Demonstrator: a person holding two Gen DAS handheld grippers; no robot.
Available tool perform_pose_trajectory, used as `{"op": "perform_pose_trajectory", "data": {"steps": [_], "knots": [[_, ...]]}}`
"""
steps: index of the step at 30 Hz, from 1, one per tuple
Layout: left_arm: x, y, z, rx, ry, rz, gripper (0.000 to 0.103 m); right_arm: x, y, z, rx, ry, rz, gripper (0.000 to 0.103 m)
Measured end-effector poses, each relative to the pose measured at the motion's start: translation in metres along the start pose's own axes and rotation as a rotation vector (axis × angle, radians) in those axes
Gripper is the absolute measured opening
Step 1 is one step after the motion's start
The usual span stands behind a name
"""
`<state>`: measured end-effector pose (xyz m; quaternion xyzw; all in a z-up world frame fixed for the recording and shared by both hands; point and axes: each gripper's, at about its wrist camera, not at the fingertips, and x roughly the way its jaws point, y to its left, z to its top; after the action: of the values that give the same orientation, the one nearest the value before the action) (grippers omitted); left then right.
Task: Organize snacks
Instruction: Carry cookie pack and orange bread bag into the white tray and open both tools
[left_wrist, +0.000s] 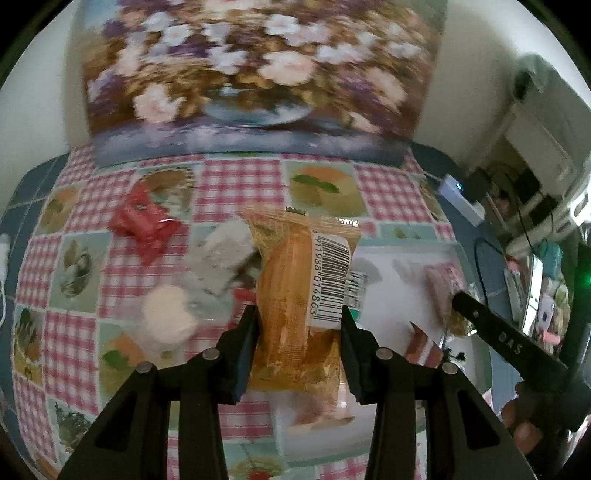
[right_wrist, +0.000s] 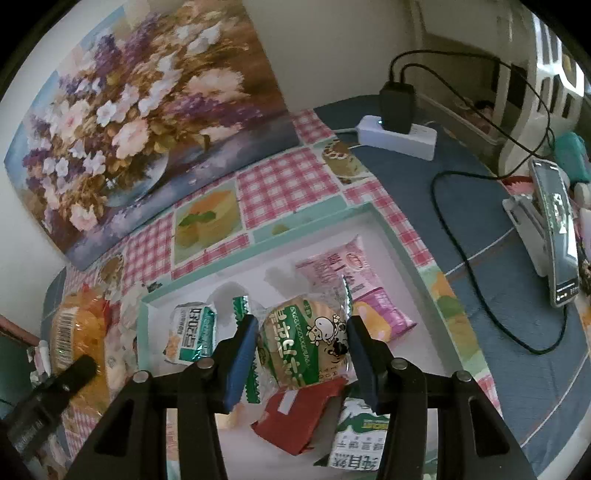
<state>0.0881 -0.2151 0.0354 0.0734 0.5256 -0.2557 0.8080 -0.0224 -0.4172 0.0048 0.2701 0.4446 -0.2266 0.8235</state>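
My left gripper (left_wrist: 299, 332) is shut on an orange snack packet (left_wrist: 295, 295) with a barcode label, held above the checked tablecloth. In the right wrist view this packet (right_wrist: 70, 332) shows at the far left. My right gripper (right_wrist: 301, 350) is shut on a round green-and-white wrapped cake (right_wrist: 306, 343) with a cow cartoon, over the white tray (right_wrist: 258, 236). In the tray lie a pink packet (right_wrist: 354, 284), a small green-and-white packet (right_wrist: 192, 332), a red packet (right_wrist: 299, 417) and a green-and-white carton (right_wrist: 358, 443). A red snack (left_wrist: 144, 225) and grey-white packets (left_wrist: 225, 254) lie on the cloth.
A flower painting (right_wrist: 129, 122) leans on the wall behind the table. A white power strip (right_wrist: 399, 136) with a black charger, trailing cables (right_wrist: 461, 251) and a phone on a stand (right_wrist: 554, 229) sit to the right. A round white item (left_wrist: 170, 314) lies near the loose snacks.
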Motion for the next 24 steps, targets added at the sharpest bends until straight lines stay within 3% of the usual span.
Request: {"op": "perform_pose_trajectory", "data": {"steps": [10,24], "knots": [[0.025,-0.046,-0.007,0.090,0.056,-0.024,0.043,0.003,-0.010,-0.001,0.023,0.011,0.008,0.053],[0.046,-0.055,-0.013,0.091,0.100,-0.034,0.043,0.017,0.002,-0.007,-0.021,0.041,-0.010,0.053]]}}
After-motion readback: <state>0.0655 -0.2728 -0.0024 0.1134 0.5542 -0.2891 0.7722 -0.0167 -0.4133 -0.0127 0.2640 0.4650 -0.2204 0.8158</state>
